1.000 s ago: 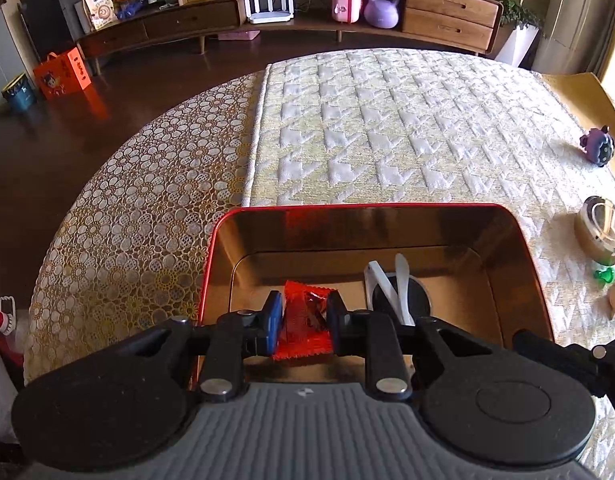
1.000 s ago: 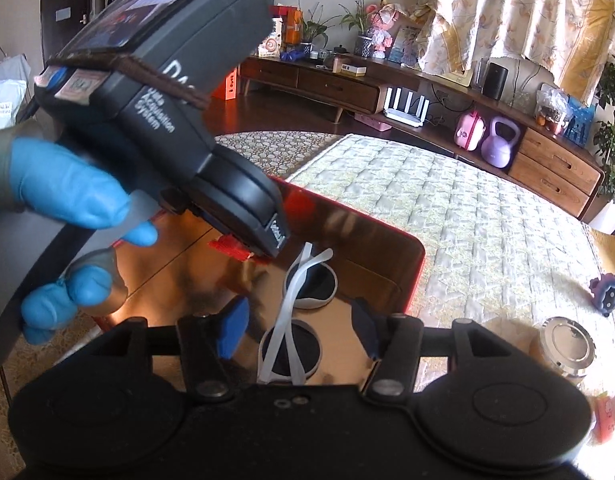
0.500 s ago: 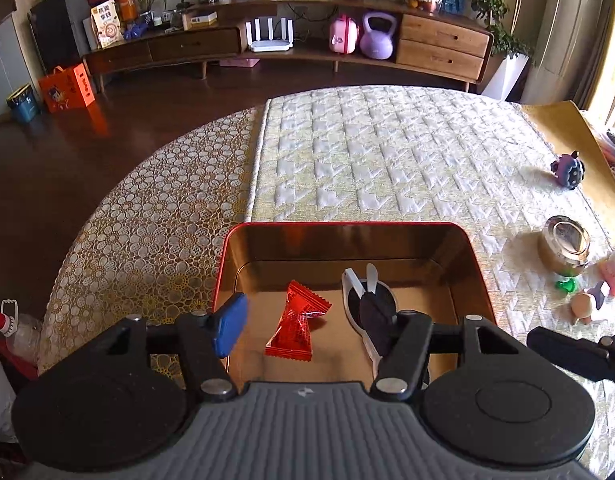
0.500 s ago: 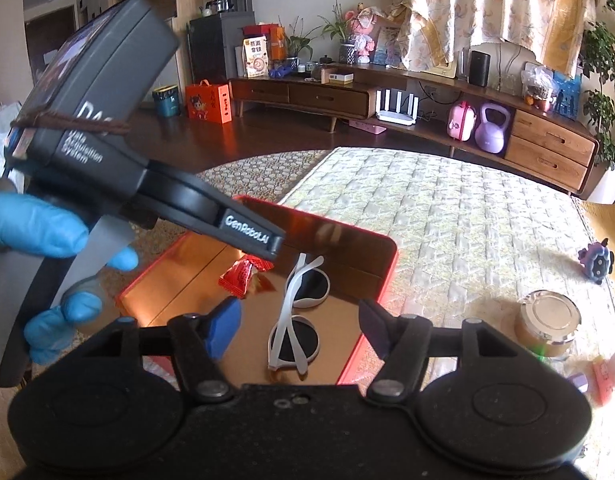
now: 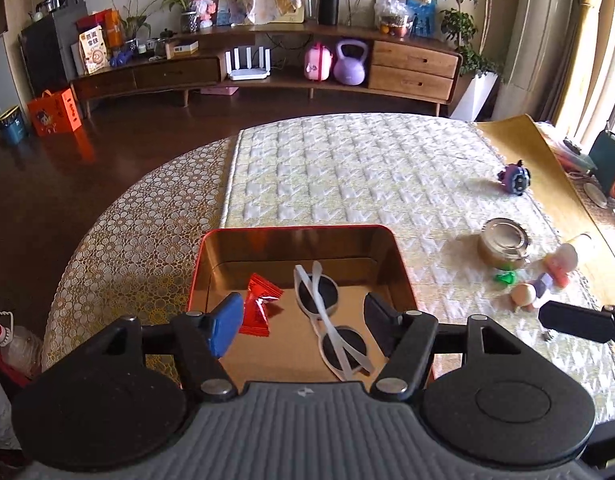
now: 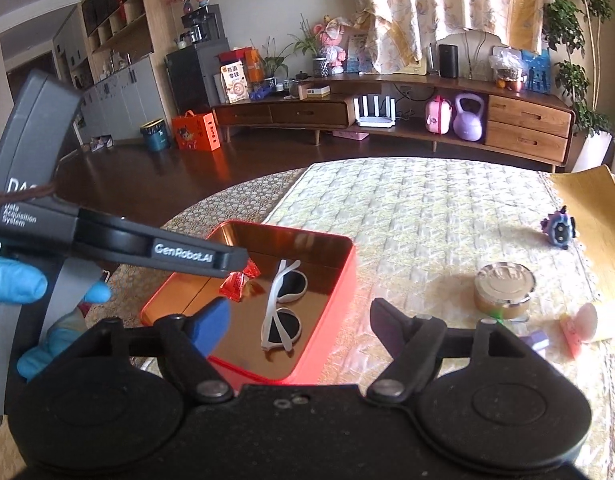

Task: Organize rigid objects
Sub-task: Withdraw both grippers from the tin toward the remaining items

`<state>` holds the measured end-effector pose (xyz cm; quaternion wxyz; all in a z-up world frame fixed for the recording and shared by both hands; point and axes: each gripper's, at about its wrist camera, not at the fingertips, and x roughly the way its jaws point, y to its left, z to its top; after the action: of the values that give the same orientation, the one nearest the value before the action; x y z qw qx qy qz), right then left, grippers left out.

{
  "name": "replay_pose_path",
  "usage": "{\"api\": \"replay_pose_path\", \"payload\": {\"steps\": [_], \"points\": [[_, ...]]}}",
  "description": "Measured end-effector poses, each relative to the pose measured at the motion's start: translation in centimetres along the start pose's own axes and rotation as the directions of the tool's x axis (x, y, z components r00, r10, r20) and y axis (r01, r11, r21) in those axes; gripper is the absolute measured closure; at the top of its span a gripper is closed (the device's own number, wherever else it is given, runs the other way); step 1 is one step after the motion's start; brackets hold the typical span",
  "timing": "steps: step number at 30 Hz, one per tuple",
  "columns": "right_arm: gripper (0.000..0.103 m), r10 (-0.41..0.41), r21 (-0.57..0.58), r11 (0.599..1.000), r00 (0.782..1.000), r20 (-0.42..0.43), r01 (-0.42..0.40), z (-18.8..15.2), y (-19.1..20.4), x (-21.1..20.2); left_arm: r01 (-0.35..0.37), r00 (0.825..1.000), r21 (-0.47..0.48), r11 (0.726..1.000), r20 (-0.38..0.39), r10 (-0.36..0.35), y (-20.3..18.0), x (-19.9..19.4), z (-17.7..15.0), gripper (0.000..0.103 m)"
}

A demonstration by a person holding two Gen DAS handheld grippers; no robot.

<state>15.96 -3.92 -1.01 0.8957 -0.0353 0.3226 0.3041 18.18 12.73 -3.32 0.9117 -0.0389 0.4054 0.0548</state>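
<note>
A red tin box (image 5: 295,229) (image 6: 339,280) with a gold inside stands on the quilted table. In it lie a red candy wrapper (image 5: 260,306) (image 6: 237,283) and white sunglasses (image 5: 327,316) (image 6: 283,304). My left gripper (image 5: 301,320) hovers above the box's near end, its jaws opening, nothing between them. My right gripper (image 6: 299,320) hangs above the box's near right corner, its jaws opening and empty too. The left tool's body (image 6: 107,240), held by a blue-gloved hand (image 6: 15,288), crosses the right wrist view.
To the right of the box lie a metal-lidded jar (image 5: 503,242) (image 6: 503,286), small toy figures (image 5: 547,276), a green bit (image 5: 505,278) and a purple toy (image 5: 515,178) (image 6: 559,230). A yellow cloth (image 5: 519,136) covers the far right. Dark floor lies beyond the table's left edge.
My left gripper let go of the red candy, which now lies in the box. Both grippers opened wider and rose back from the box.
</note>
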Motion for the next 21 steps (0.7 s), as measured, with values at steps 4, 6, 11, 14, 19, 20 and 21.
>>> {"api": "replay_pose_path", "payload": {"steps": [4, 6, 11, 14, 19, 20, 21], "points": [[0.021, -0.018, 0.021, 1.000, 1.000, 0.017, 0.018, -0.7, -1.1, -1.8, 0.015, 1.000, 0.006, 1.000, 0.015, -0.015, -1.0, -1.3, -0.6, 0.035], [0.018, -0.037, 0.031, 0.999, 0.999, 0.032, 0.036, -1.1, -1.6, -2.7, 0.021, 0.999, 0.007, 1.000, 0.027, -0.022, -1.6, -2.0, -1.0, 0.031], [0.010, -0.070, 0.065, 0.996, 0.996, 0.062, 0.066, -1.7, -3.4, -4.7, 0.040, 0.998, 0.010, 0.999, 0.048, -0.040, -3.4, -3.2, -2.1, 0.030], [0.007, -0.092, 0.081, 0.993, 0.992, 0.081, 0.085, -2.5, -4.7, -5.9, 0.052, 0.997, 0.021, 0.998, 0.050, -0.053, -4.7, -3.6, -2.8, 0.028], [0.004, -0.128, 0.129, 0.985, 0.987, 0.099, 0.115, -3.6, -7.2, -7.5, 0.077, 0.995, 0.027, 0.997, 0.054, -0.079, -6.8, -4.1, -3.6, 0.024], [0.004, -0.138, 0.137, 0.983, 0.985, 0.099, 0.123, -3.9, -7.8, -7.7, 0.080, 0.995, 0.031, 0.996, 0.056, -0.082, -7.2, -4.1, -3.7, 0.024], [0.004, -0.148, 0.144, 0.981, 0.984, 0.098, 0.133, -4.2, -8.2, -7.9, 0.082, 0.995, 0.034, 0.996, 0.060, -0.084, -7.6, -4.2, -3.8, 0.024]]}}
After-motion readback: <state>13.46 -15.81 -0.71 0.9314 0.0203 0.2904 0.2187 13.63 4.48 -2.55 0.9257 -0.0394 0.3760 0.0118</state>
